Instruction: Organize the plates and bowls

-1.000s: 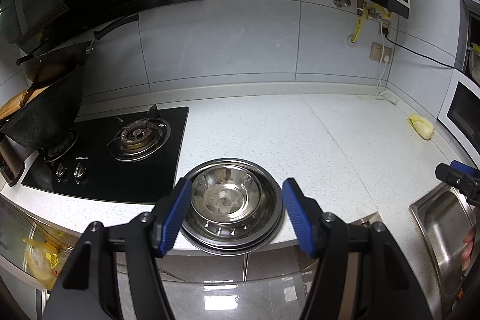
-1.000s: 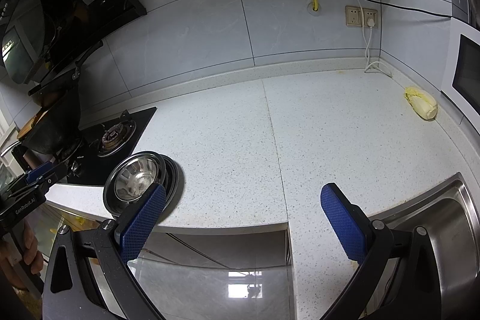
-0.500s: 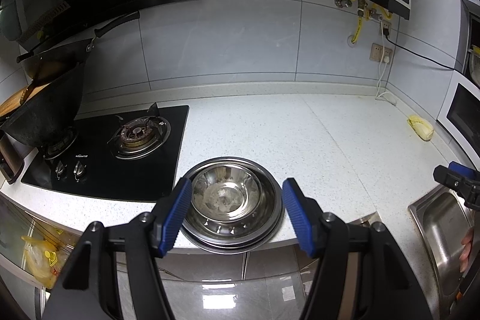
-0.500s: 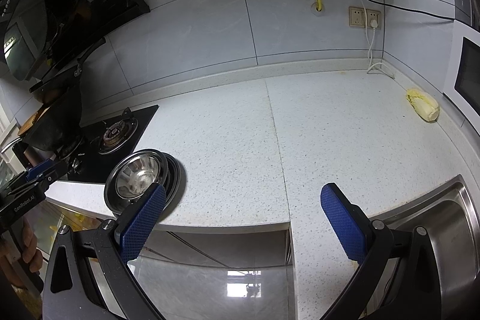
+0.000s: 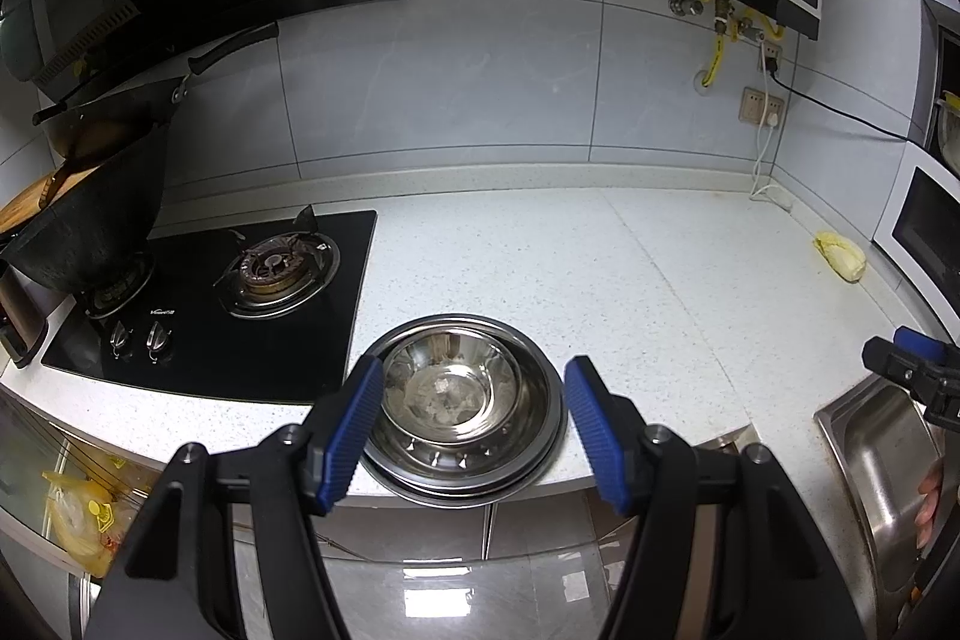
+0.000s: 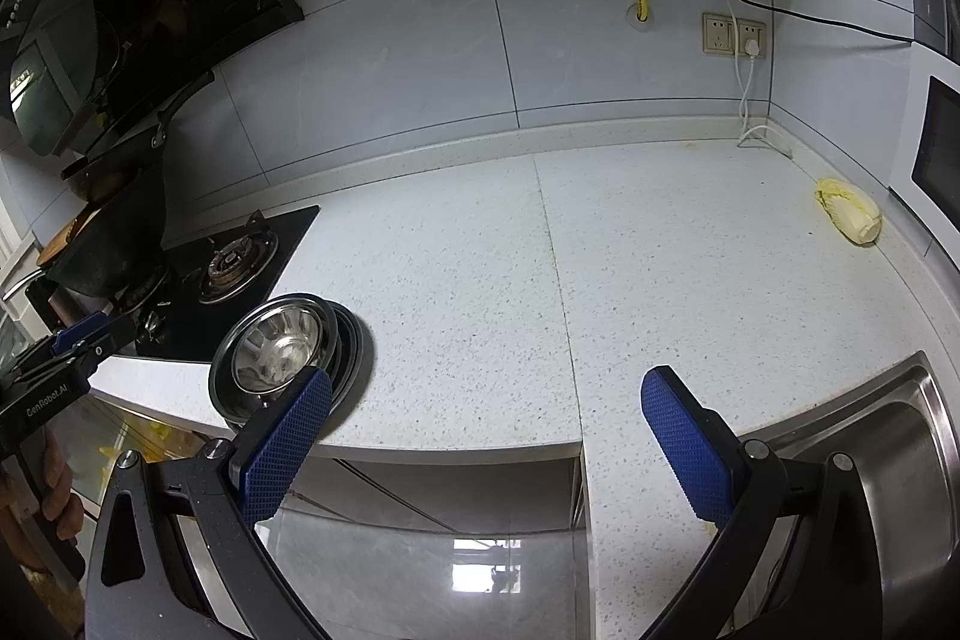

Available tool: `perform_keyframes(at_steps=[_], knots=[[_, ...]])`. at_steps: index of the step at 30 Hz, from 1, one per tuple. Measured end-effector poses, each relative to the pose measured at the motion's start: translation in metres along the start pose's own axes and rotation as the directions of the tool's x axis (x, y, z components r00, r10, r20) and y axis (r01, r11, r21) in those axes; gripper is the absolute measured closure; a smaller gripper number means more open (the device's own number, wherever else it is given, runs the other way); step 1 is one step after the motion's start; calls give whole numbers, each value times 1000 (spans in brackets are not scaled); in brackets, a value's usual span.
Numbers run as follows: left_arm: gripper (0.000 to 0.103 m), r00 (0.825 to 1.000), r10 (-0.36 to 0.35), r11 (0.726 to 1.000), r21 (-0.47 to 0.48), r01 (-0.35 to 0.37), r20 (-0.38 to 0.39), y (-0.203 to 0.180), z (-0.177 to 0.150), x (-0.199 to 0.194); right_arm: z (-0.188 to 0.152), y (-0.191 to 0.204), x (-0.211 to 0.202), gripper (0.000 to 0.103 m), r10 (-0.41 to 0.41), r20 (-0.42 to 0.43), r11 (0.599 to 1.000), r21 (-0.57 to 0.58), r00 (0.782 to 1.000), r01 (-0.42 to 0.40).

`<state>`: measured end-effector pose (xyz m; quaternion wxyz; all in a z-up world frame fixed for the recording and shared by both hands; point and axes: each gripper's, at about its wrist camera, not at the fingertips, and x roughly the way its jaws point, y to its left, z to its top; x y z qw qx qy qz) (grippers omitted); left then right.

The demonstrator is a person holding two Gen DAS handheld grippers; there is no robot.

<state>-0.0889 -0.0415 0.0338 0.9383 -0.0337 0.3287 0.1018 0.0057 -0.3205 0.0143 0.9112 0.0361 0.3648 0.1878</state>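
A steel bowl (image 5: 450, 388) sits nested in a stack of steel plates (image 5: 528, 460) at the front edge of the white counter, beside the hob. The stack also shows in the right wrist view (image 6: 345, 340) with the bowl (image 6: 273, 352) on top. My left gripper (image 5: 474, 424) is open and empty, its blue pads either side of the stack, held in front of the counter edge. My right gripper (image 6: 486, 436) is open and empty, off the counter's front edge, to the right of the stack.
A black gas hob (image 5: 240, 292) with a wok (image 5: 90, 220) lies left of the stack. A steel sink (image 6: 900, 460) is at the right. A yellow cabbage (image 6: 849, 217) lies by the white appliance (image 6: 936, 148) at the far right. Tiled wall behind.
Both grippers have drifted back slightly from the counter; the view shifts a little. The bowl and plates have not moved.
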Motion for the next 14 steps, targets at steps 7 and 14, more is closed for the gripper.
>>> perform_keyframes(at_steps=[7, 14], knots=[[42, 1000, 12, 1000, 7, -12, 4, -2, 1, 1, 0, 0, 0, 1, 0, 0, 1000, 1, 1000, 0], [42, 1000, 8, 1000, 4, -8, -5, -3, 0, 1, -1, 0, 1, 1, 2, -3, 1000, -2, 1000, -2]])
